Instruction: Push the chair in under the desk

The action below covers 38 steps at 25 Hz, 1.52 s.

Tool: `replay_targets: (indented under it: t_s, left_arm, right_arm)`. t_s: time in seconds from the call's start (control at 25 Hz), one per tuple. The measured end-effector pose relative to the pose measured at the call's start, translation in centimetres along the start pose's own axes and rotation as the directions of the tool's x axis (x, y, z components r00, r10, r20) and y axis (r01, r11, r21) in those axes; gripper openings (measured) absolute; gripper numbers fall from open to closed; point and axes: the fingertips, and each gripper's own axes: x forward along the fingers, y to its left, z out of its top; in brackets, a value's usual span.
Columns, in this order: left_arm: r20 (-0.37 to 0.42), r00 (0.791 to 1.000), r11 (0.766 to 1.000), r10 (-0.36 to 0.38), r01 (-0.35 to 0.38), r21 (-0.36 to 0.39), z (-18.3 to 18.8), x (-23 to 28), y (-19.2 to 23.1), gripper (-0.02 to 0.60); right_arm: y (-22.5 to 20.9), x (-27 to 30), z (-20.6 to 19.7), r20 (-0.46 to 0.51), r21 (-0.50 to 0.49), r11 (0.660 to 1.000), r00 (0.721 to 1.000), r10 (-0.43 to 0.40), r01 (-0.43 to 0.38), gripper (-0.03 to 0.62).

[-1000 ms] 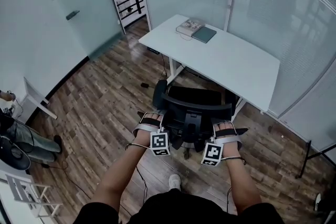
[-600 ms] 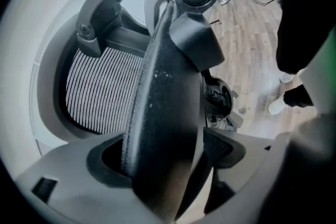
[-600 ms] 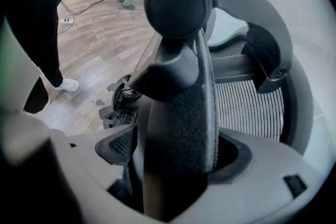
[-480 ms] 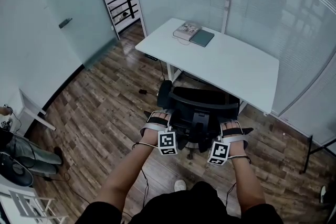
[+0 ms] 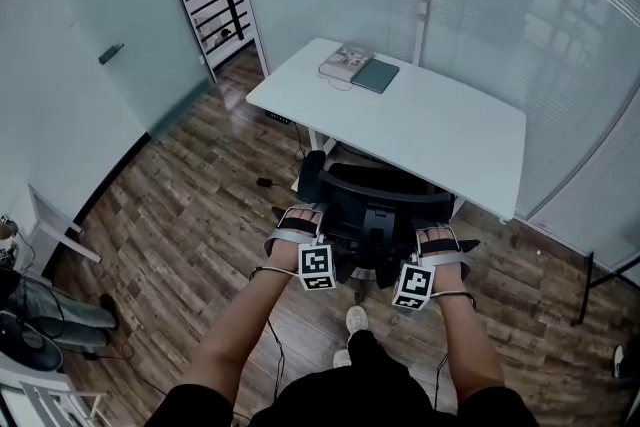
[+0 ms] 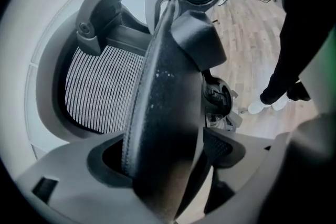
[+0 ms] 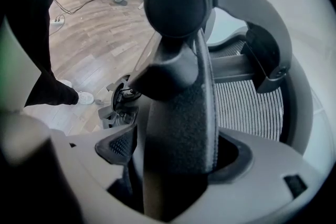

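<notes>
A black mesh-backed office chair [image 5: 375, 200] stands at the near edge of the white desk [image 5: 430, 130], its seat partly beneath the top. My left gripper [image 5: 298, 223] is shut on the left rim of the chair's backrest [image 6: 163, 107]. On the right rim of the backrest [image 7: 181, 113] my right gripper [image 5: 437, 243] is shut too. In the left gripper view the jaws of the left gripper [image 6: 163, 170] close round the dark padded edge, with mesh behind. The right gripper [image 7: 176, 170] shows the same in its own view.
A book [image 5: 343, 61] and a green notebook [image 5: 377, 76] lie at the desk's far corner. Frosted glass walls run behind and to the right of the desk. A cable plug [image 5: 262, 183] lies on the wood floor at left. My shoe [image 5: 356, 320] is just behind the chair.
The chair has rolled forward towards the desk with both grippers still on its backrest. I have stepped forward after it.
</notes>
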Motion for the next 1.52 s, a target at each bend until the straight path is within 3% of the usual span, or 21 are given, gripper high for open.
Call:
replay_targets:
  t_s: [0.4,0.96,1.16,1.52]
  left_arm:
    - [0.029,1.0,1.0,0.0,-0.001,0.024,-0.2,3.3,2.5,0.422]
    - [0.068,0.998,0.999,0.012,-0.015,0.041,-0.6,7.3,5.8,0.422]
    - [0.086,0.996,0.998,0.015,-0.02,0.057,-0.9,8.9,6.9,0.383]
    - [0.123,0.992,0.994,0.0,-0.013,0.105,-1.4,10.6,9.0,0.383]
  right_arm:
    - [-1.8,2.8,-0.8,-0.028,0.022,1.0,1.0,0.008,-0.007,0.41]
    - [-5.0,6.1,-1.5,-0.063,0.035,0.998,0.997,-0.046,0.049,0.394]
    - [-5.5,7.3,-1.7,-0.083,0.047,0.998,0.996,-0.038,0.042,0.391]
    - [-7.0,8.4,-1.3,-0.125,0.081,0.995,0.991,-0.041,0.051,0.39]
